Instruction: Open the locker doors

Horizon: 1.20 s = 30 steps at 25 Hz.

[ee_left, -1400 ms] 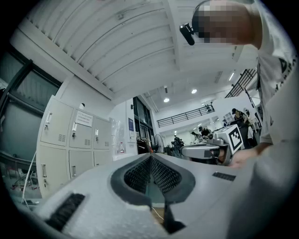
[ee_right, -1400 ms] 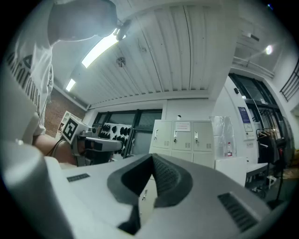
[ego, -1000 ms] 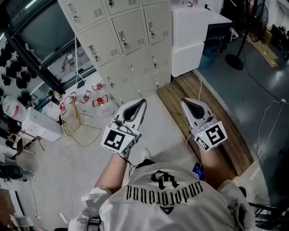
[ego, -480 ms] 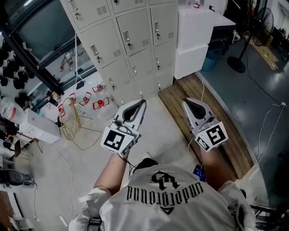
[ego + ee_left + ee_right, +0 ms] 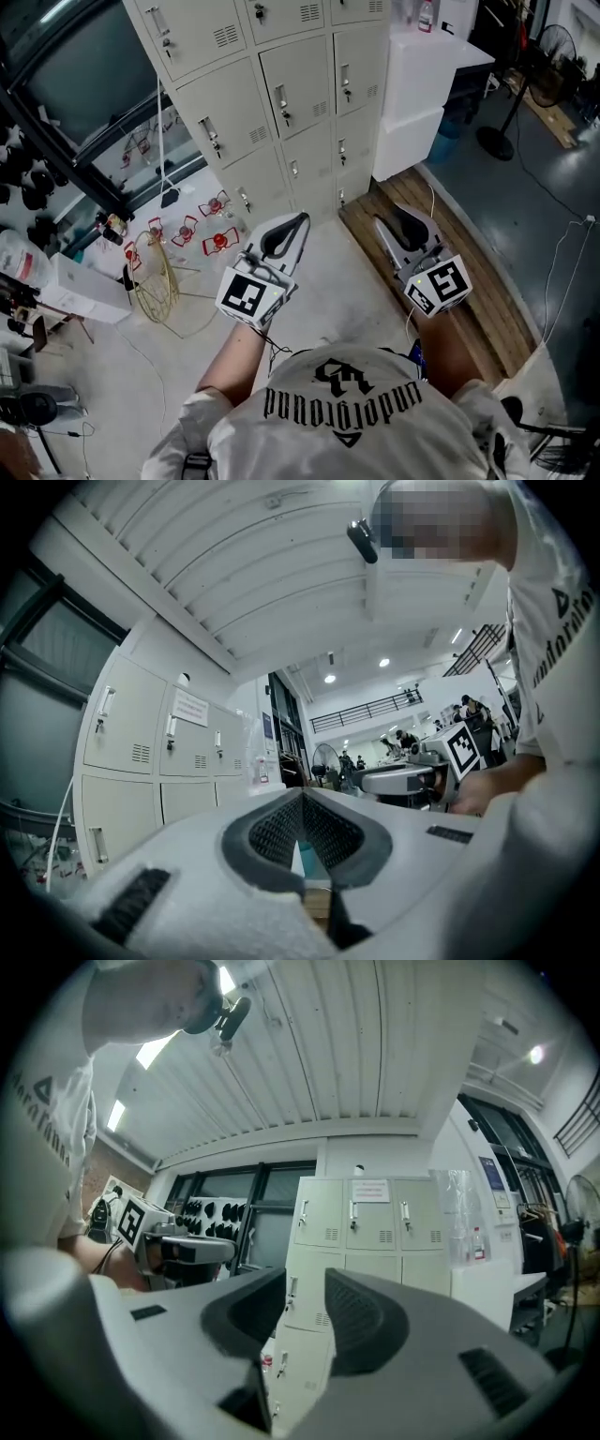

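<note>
The cream lockers stand ahead, several doors in rows, every one shut with a small handle and lock. They also show in the left gripper view as lockers, and straight ahead in the right gripper view as lockers. My left gripper hangs well short of them, shut, its pads meeting with nothing between; its tips touch. My right gripper is level with it to the right, its jaws opening, a gap showing at its tips and nothing between them.
A white cabinet stands against the lockers' right side. A wooden platform lies on the floor below it. Left of me are a wire basket, small red items, cables and a black-framed window. A fan stand is at far right.
The lockers have drawn nearer and lower in the head view. The right gripper's jaws, earlier together, now stand apart. The left gripper stays shut.
</note>
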### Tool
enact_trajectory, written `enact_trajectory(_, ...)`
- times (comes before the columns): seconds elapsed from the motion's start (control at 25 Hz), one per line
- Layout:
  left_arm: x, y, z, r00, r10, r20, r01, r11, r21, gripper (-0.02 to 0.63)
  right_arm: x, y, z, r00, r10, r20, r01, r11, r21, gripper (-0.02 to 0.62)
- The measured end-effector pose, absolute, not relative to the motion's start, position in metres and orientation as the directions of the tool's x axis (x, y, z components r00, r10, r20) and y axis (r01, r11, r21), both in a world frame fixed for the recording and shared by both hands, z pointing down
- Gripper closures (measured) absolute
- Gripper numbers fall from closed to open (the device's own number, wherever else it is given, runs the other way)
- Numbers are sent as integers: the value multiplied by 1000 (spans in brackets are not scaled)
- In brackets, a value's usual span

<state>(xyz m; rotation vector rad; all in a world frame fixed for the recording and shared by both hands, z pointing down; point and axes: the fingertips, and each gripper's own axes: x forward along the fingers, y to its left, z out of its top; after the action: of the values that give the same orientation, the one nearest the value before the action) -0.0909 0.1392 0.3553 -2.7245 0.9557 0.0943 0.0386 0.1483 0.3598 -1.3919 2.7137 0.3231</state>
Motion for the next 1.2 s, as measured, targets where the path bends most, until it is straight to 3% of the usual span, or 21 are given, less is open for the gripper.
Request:
enact_trajectory(0.32,-118,85,361,786,-604,-134,-619,-760,-199,598,17,96,373,-563,-816,-132,-826,551,118,446)
enact_trajectory(0.68,-95,21,365,773,-622,-123,-633,-743,-219,598,43,19,381,-579,-802,-147,-815,572,90,446)
enact_trajectory(1.2,11,-131,346,706,-695,-137,-704,-669,-238,598,140,-146,352,-678,-717,-164,-735,667,126,446)
